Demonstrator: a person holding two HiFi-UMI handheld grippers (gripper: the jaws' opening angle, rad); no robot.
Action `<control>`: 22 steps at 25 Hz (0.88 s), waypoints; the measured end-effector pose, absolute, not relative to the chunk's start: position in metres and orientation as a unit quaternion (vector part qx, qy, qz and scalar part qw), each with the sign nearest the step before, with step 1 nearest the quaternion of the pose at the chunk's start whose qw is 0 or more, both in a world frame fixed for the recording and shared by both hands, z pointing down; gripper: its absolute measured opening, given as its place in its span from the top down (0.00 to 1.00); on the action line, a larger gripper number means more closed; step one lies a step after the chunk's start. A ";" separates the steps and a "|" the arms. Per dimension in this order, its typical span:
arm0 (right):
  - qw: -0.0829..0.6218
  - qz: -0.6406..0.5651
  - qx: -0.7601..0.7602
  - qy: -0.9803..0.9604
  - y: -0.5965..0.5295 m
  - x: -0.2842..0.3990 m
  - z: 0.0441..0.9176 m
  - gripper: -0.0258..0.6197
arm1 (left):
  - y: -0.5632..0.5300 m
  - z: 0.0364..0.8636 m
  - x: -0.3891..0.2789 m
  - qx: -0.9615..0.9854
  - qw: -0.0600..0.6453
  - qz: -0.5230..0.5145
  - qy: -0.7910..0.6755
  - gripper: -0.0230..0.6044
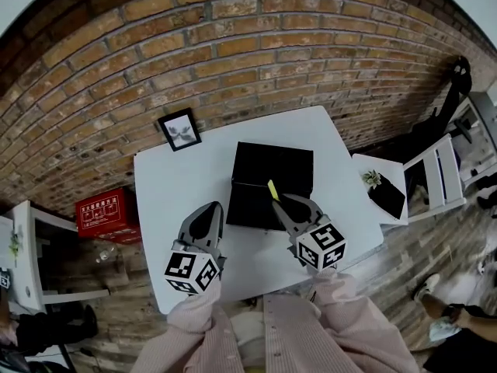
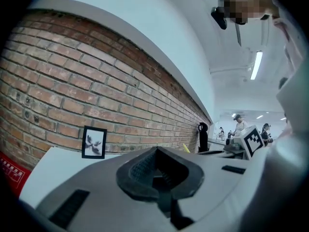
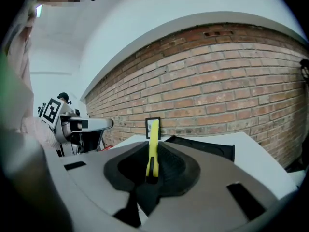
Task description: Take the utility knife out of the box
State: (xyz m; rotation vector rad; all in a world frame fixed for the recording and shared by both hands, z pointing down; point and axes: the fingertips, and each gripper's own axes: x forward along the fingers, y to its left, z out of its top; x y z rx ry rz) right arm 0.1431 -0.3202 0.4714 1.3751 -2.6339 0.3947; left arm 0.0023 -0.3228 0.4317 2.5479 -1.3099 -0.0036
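An open black box lies in the middle of the white table. Above its near edge my right gripper is shut on the yellow utility knife, which sticks out past the fingertips. In the right gripper view the knife stands upright between the pads of the gripper, with the box below and beyond it. My left gripper hovers left of the box, over the table. In its own view the left gripper is shut with nothing held.
A small framed picture leans on the brick wall at the table's back left. A red box sits on the floor to the left. A side table with a small plant and a white chair stand to the right.
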 end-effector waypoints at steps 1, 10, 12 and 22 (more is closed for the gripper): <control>0.061 0.133 0.463 -0.874 -0.319 0.147 0.467 0.87 | -0.322 0.428 0.001 0.880 0.135 -0.002 -0.455 0.98; -0.013 0.111 0.501 -0.858 -0.314 0.176 0.422 0.87 | -0.322 0.390 -0.010 0.878 0.094 -0.017 -0.469 0.98; -0.020 0.099 0.507 -0.856 -0.312 0.181 0.412 0.87 | -0.321 0.383 -0.010 0.878 0.084 -0.017 -0.470 0.98; -0.056 0.044 0.533 -0.843 -0.302 0.206 0.360 0.87 | -0.313 0.346 -0.019 0.876 0.048 -0.028 -0.480 0.98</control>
